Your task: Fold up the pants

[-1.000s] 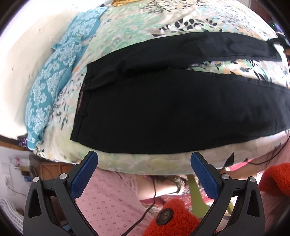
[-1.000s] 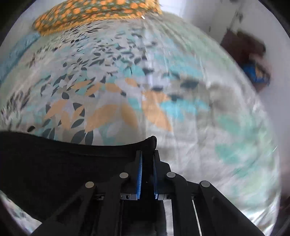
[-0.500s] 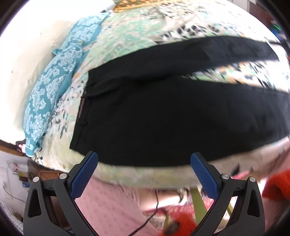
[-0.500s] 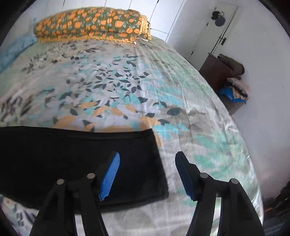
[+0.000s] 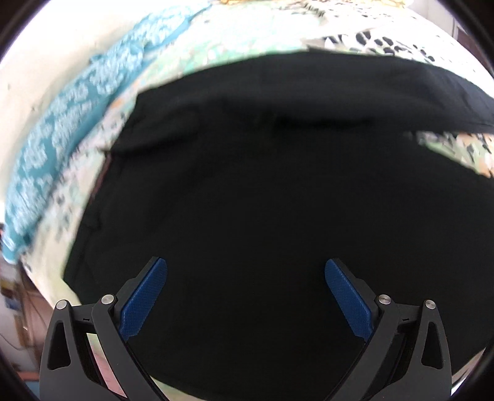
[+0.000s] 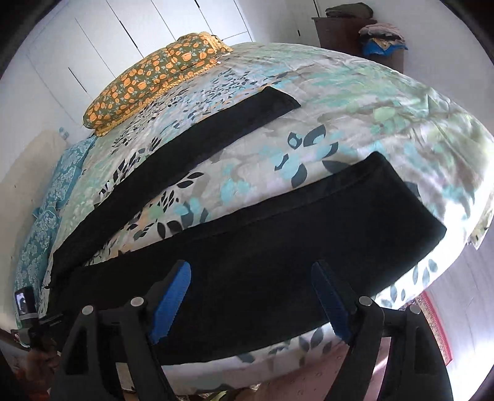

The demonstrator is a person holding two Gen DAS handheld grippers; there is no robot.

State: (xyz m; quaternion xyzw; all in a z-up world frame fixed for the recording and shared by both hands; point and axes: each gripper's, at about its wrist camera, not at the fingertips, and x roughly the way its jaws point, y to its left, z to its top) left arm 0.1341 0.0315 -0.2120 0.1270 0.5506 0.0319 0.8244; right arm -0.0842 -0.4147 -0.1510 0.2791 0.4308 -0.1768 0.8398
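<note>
- Left gripper [image 5: 246, 271] up close: jaws spread wide, blue pads [image 5: 145, 300] apart, nothing between them, hanging right over the black cloth.
- Under it, the pants [image 5: 262, 185] fill nearly the whole left view, lying flat on the bed; this is the waist end, with the waistband edge running down the left side.
- The left view is smeared with blur, so finer detail in the cloth cannot be made out.
- Right gripper [image 6: 251, 279]: jaws also wide, blue pads [image 6: 171, 303] well apart and gripping nothing, poised above the near leg close to the bed's front edge.
- The near leg [image 6: 278, 246] runs left to right across the bedsheet [image 6: 355, 123], its hem ending toward the right, near the bed's edge.
- A wedge of leaf-print sheet shows between the two legs; they are splayed, not stacked.
- The far leg [image 6: 191, 145] stretches away toward the upper right, hem lying flat on the sheet.
- At far left in the right view, a small camera [image 6: 23, 303] on a black rig, beside the pants' waist end.
- Along the left side of the bed, a teal patterned pillow [image 5: 71, 111], beside the waistband but apart from it.
- Farther back, an orange-flowered pillow [image 6: 154, 77] at the far end of the bed.
- Behind it all, white closet doors [image 6: 139, 27], and at upper right a dark dresser [image 6: 345, 34] with folded clothes [image 6: 383, 38] piled on top.
</note>
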